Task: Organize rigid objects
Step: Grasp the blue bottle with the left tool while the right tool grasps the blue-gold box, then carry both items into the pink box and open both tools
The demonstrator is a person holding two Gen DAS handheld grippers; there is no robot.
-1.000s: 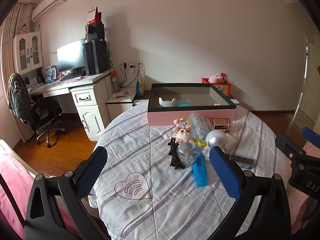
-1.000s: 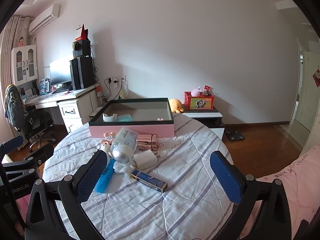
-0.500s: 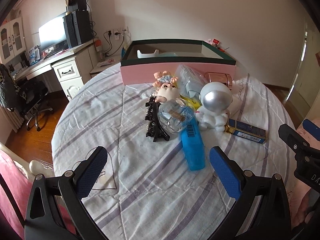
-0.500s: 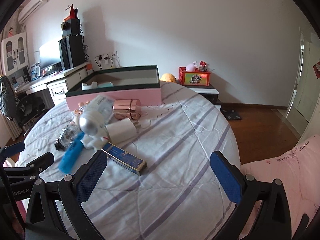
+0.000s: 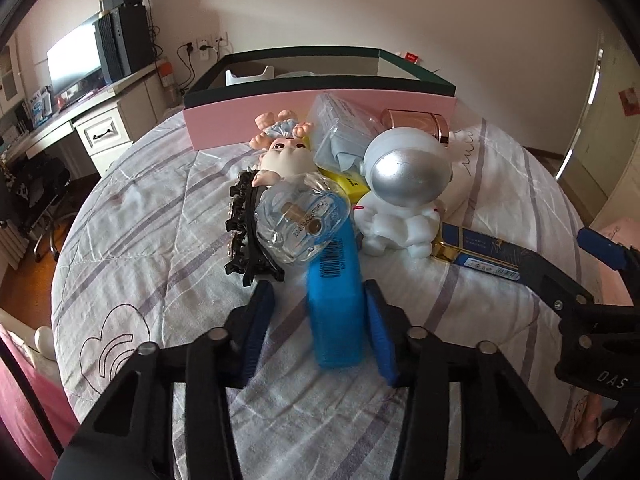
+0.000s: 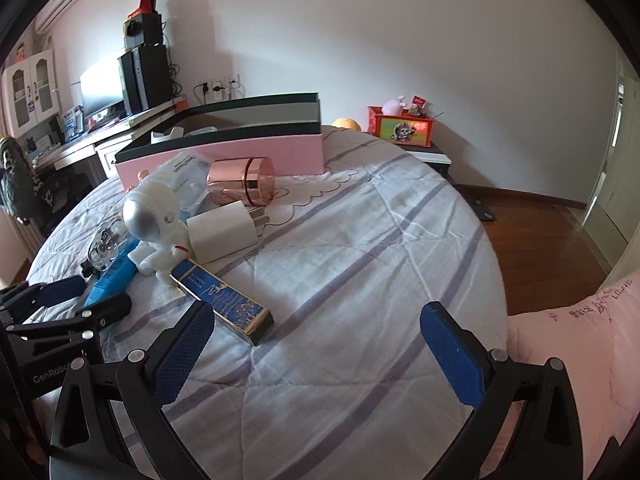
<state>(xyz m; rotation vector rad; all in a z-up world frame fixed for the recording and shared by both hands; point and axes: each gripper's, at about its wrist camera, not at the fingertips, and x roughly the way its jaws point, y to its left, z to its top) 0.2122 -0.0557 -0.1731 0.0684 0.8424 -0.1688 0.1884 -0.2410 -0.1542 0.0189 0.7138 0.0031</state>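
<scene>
A pile of small things lies on the striped bedspread [image 5: 168,216] in front of a pink box with a green rim [image 5: 320,112]. My left gripper [image 5: 318,296] straddles a bright blue box [image 5: 332,264], its jaws closing; the right pad sits at the box's side and a gap shows on the left. Behind the blue box are a clear glass bottle [image 5: 300,220], a black hair claw [image 5: 244,232], a doll [image 5: 284,152] and a white astronaut figure [image 5: 404,184]. My right gripper [image 6: 318,320] stands wide open, with a dark blue and gold box [image 6: 224,300] just beyond its left finger and nothing between its fingers.
A white charger [image 6: 222,232], a rose-gold cylinder [image 6: 240,184] and a plastic packet [image 5: 340,132] lie near the pink box. A desk with a monitor [image 6: 100,88] stands at the left, a red box [image 6: 402,128] on a nightstand beyond the bed, pink bedding [image 6: 580,340] at the right.
Both grippers have come down and closer to the pile. The left jaws have gone from wide open to narrow around the blue box. The right jaws have stayed wide.
</scene>
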